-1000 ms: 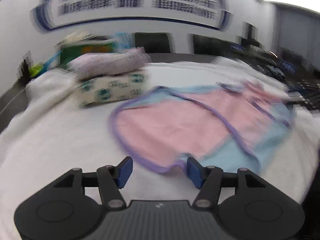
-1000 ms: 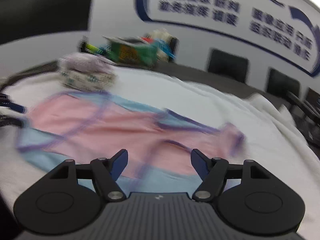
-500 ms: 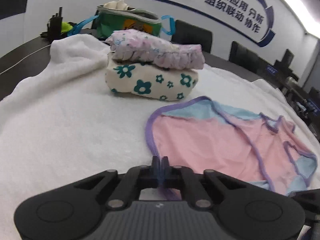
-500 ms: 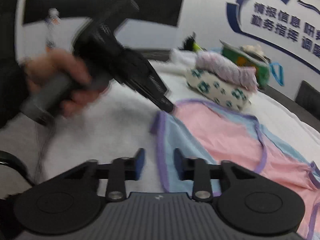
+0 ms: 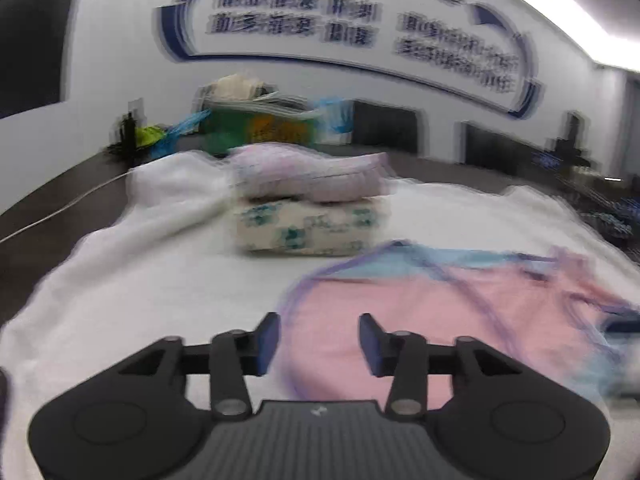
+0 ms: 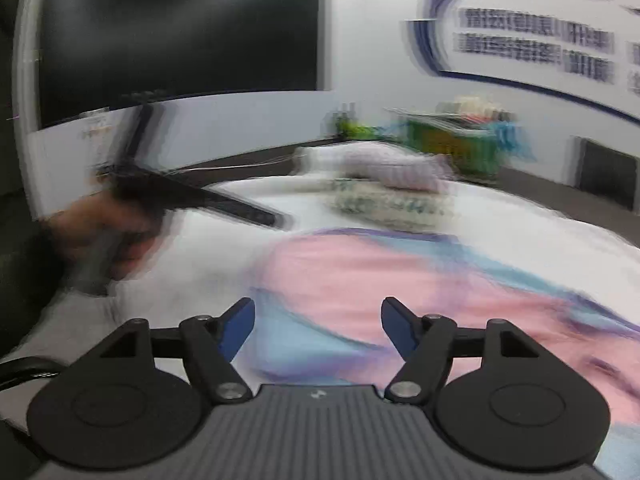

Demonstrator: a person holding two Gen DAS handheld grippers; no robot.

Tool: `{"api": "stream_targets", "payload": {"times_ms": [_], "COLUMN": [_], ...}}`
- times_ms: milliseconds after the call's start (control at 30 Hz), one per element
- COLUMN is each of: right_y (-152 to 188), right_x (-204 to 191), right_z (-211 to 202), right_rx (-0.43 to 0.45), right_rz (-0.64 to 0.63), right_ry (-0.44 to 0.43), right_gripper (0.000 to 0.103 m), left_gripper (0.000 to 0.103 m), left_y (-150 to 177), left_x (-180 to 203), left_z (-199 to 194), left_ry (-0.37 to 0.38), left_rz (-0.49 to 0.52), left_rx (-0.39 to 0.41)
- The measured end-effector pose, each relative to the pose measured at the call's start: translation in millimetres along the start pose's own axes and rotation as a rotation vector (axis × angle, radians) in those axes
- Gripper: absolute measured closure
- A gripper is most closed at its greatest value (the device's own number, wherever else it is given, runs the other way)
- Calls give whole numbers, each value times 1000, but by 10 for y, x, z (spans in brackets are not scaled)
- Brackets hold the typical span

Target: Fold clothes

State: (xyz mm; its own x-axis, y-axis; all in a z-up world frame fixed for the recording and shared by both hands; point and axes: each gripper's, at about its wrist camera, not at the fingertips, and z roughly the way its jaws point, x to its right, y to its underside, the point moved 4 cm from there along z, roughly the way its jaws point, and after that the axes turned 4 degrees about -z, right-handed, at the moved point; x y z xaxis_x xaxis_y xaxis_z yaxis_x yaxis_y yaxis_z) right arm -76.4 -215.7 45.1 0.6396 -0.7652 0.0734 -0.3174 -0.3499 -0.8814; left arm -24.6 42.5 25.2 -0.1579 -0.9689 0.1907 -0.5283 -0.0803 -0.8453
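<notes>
A pink and light-blue garment with purple trim (image 5: 440, 312) lies spread on the white towel-covered table (image 5: 140, 280); it also shows in the right wrist view (image 6: 360, 276). My left gripper (image 5: 319, 344) is open and empty, just above the garment's left edge. My right gripper (image 6: 318, 330) is open and empty over the garment's near blue edge. In the right wrist view the left gripper (image 6: 224, 204) shows as a blurred black tool in a hand, left of the garment. Both views are motion-blurred.
A stack of two folded clothes (image 5: 308, 208), lilac on a floral white one, sits behind the garment; it also shows in the right wrist view (image 6: 388, 188). A green bag with clutter (image 5: 260, 128) stands at the back. Dark chairs (image 5: 384, 128) line the wall.
My left gripper has opened, let go of the garment's purple edge and lifted back. My right gripper has opened wider and moved over the garment's blue edge.
</notes>
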Motion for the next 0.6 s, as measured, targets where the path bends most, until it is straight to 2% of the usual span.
{"api": "stream_targets", "payload": {"times_ms": [67,133,200,267,333,433,500,533,567,600], "right_y": [167,372,553,679,776,863,869,869,871,878], "right_x": [388,693,854,859,806,739,784,820,857,899], "right_z": [-213,-366,-488,-545,-518,-467,-456,-443,-421,-378], "right_rx": [-33,-82,-102,-91,-76,-60,-47,-42,-42,-54], "right_rz": [72,146,192,187,141,85,95,109,123,135], "right_ry": [142,225,255,232,202,182,168,161,155,151], "right_gripper": [33,33,33,33,33,33,36,39,51,64], "left_gripper": [49,49,49,49,49,52,70,90,99,99], "left_y": [96,221,338,456,565,603,602,596,590,583], "left_x": [260,467,577,687,788,824,813,801,790,780], "left_z": [-74,-86,-35,16,65,118,153,174,195,211], "left_ry": [198,354,379,404,427,425,421,421,421,423], "left_rz": [34,64,103,142,177,165,161,161,161,162], "left_rx": [-48,-106,-137,-169,-199,-216,-223,-230,-237,-243]}}
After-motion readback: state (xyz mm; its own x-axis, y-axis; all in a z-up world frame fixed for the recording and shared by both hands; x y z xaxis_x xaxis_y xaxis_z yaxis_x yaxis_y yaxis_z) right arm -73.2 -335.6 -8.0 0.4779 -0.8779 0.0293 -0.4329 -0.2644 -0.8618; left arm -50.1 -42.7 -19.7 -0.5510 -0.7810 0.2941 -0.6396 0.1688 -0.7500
